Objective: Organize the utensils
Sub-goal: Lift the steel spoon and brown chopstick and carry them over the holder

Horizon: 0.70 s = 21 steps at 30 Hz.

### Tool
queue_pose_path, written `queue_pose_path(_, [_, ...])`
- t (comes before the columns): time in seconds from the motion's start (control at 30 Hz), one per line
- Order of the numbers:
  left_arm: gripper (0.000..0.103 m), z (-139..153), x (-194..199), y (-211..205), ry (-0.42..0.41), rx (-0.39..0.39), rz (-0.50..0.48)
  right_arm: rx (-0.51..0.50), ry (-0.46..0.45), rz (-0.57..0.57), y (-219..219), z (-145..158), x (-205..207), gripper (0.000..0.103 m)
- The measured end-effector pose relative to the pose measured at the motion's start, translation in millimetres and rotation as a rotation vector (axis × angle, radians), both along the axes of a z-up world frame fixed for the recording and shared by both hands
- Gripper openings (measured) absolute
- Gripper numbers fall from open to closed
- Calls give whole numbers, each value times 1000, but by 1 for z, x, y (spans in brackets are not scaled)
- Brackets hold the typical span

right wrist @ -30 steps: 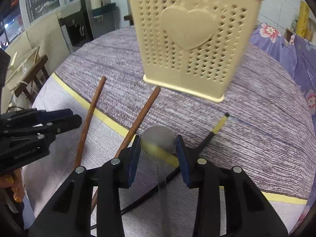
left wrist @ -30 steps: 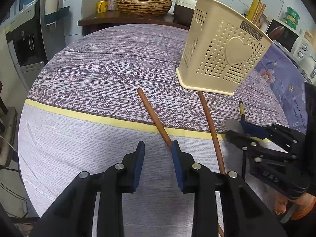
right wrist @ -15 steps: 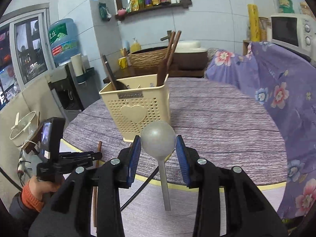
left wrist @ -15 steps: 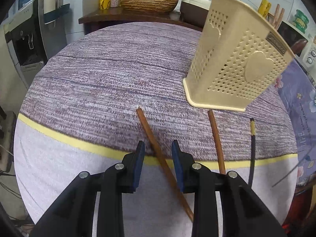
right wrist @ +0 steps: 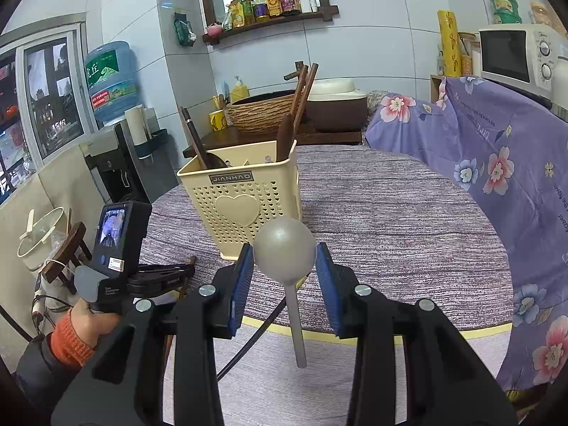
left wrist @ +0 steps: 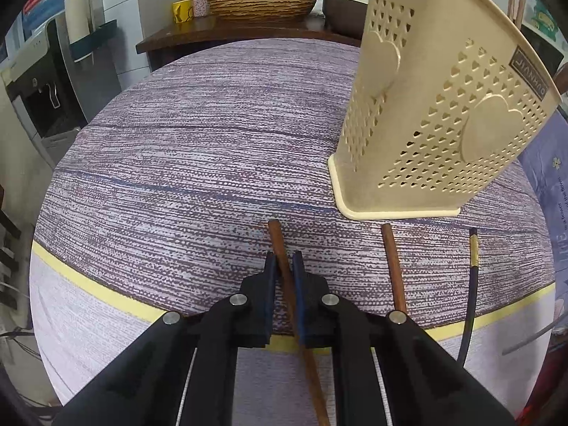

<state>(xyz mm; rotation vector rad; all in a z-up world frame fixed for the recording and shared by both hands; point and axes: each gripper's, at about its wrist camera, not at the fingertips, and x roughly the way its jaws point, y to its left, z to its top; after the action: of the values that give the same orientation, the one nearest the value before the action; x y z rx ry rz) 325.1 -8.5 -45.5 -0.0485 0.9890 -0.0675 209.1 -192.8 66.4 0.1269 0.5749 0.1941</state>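
Sorting utensils, mid-grab

Sitting on the purple tablecloth (left wrist: 184, 163), the cream holder (right wrist: 241, 191) already has some utensils. Right gripper (right wrist: 285, 273) clamps a grey spoon (right wrist: 284, 250), lifted. Left gripper (left wrist: 284, 277) pinches a brown chopstick (left wrist: 278, 245) lying flat; another chopstick (left wrist: 392, 266) sits nearby.

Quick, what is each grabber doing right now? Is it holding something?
Left gripper: jaws shut on the brown chopstick lying on the table.
Right gripper: jaws shut on the grey spoon, held up in the air.
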Motion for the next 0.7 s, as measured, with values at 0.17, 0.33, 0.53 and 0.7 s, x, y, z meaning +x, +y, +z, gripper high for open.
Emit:
queue_pose_path(0.17, [9,1,-3,-3,-10,-8,0,2,3,-2,0,-3,0,37])
queue_pose_path(0.33, [9,11,-14,-3,-47,-47,-9,11,7,-6,-3,-5,1,37])
queue_pose_path(0.53, [8,74,-48,1,-208,-143,-36,36,6,-7,-8,-5,2,37])
queue_pose_path(0.7, [8,143,-85,11,-385,-180,-64,63,6,-2,-13,-2,1,37])
